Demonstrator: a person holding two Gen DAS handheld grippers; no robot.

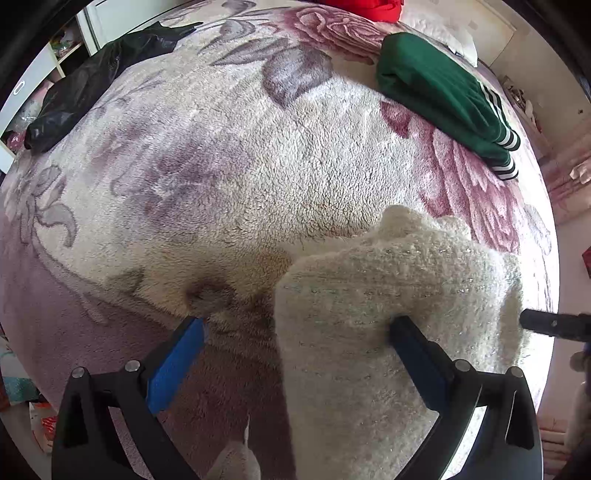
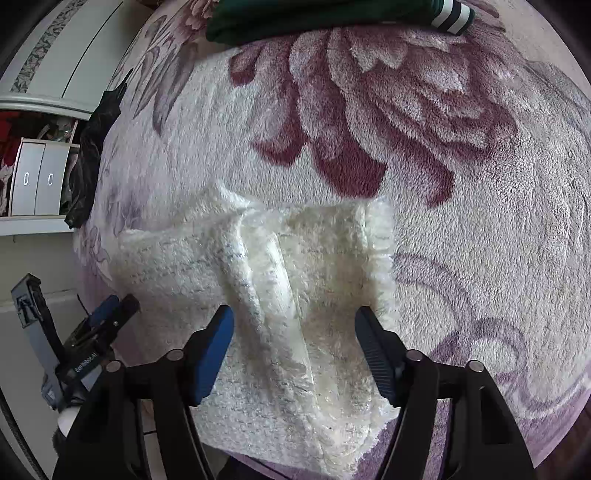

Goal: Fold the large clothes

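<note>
A cream fuzzy garment (image 1: 369,288) lies folded on the floral plush blanket (image 1: 221,166) near the bed's front edge. My left gripper (image 1: 297,330) stands open wide above it. Its right finger (image 1: 410,343) rests over the garment's left part and its left finger (image 1: 184,354) is over bare blanket. In the right wrist view the same garment (image 2: 325,258) lies under my right gripper (image 2: 293,325), which is open. A raised ridge of the cloth runs up between its blue pads, and neither pad presses on it.
A folded green garment with striped cuffs (image 1: 436,88) (image 2: 314,14) lies at the far right of the bed. A black garment (image 1: 85,88) (image 2: 92,147) lies at the left edge and red cloth (image 1: 362,9) at the far end. White shelves (image 2: 37,177) stand left of the bed.
</note>
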